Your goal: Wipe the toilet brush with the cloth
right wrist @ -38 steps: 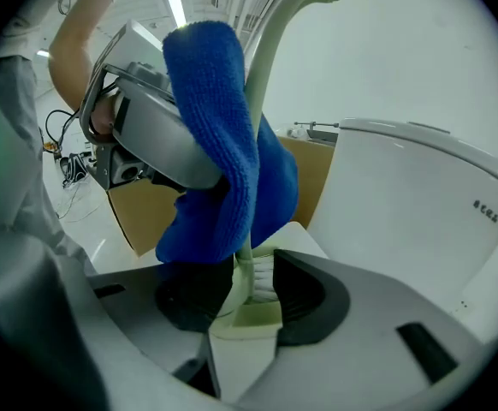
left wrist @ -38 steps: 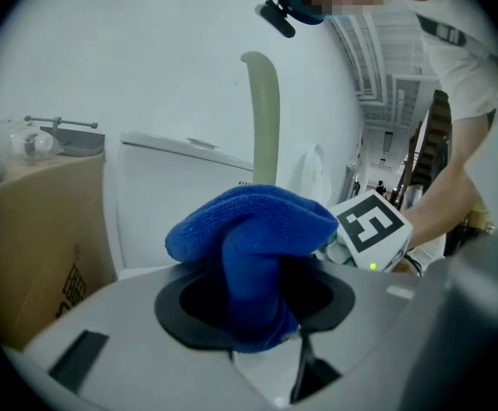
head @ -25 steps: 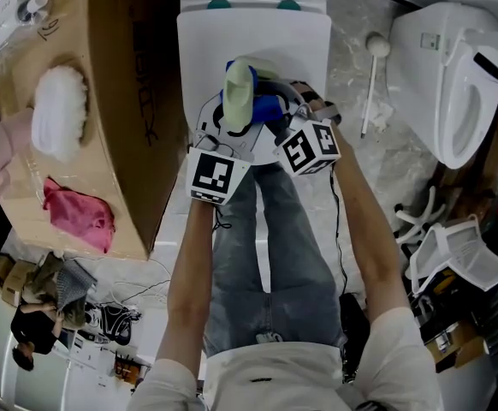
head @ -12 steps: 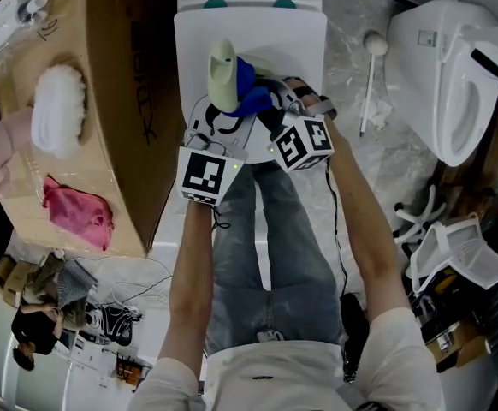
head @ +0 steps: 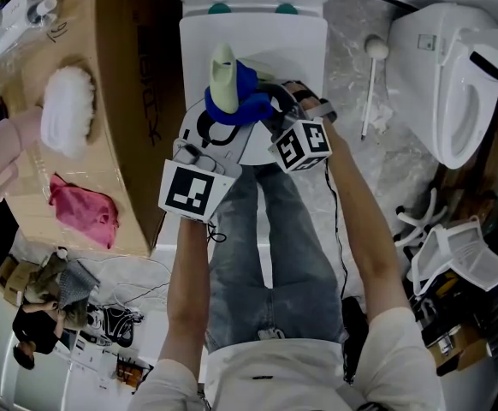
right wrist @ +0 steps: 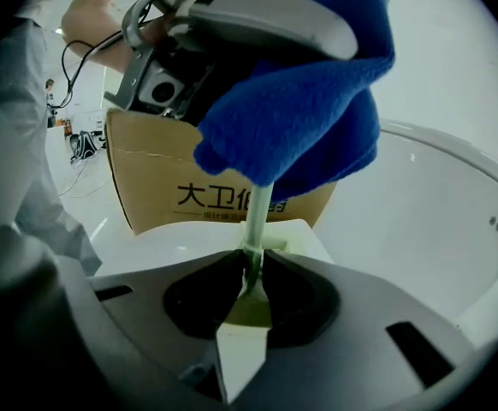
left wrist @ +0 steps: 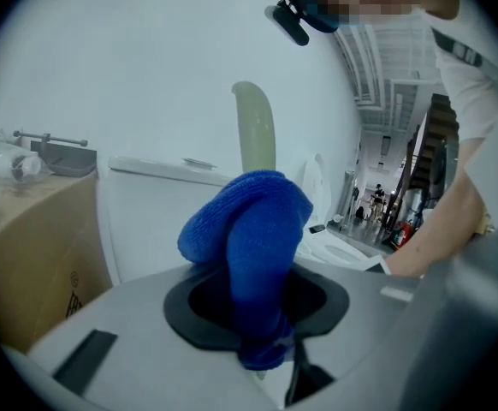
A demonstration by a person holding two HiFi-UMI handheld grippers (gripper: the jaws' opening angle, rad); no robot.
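The toilet brush's pale green handle stands upright over the white toilet. A blue cloth is wrapped round the handle below its top. My left gripper is shut on the cloth, and the handle rises behind the cloth in the left gripper view. My right gripper has just been closing and is shut on the brush's thin shaft, just below the cloth. The brush's lower end is hidden.
A tall cardboard box stands close on the left, with a white fluffy duster and a pink rag on top. A second toilet is at the right. A white stick lies on the marble floor between them.
My left gripper has risen with the cloth, sliding it up the brush handle; its marker cube now shows larger and lower left. The right gripper has stayed put on the shaft.
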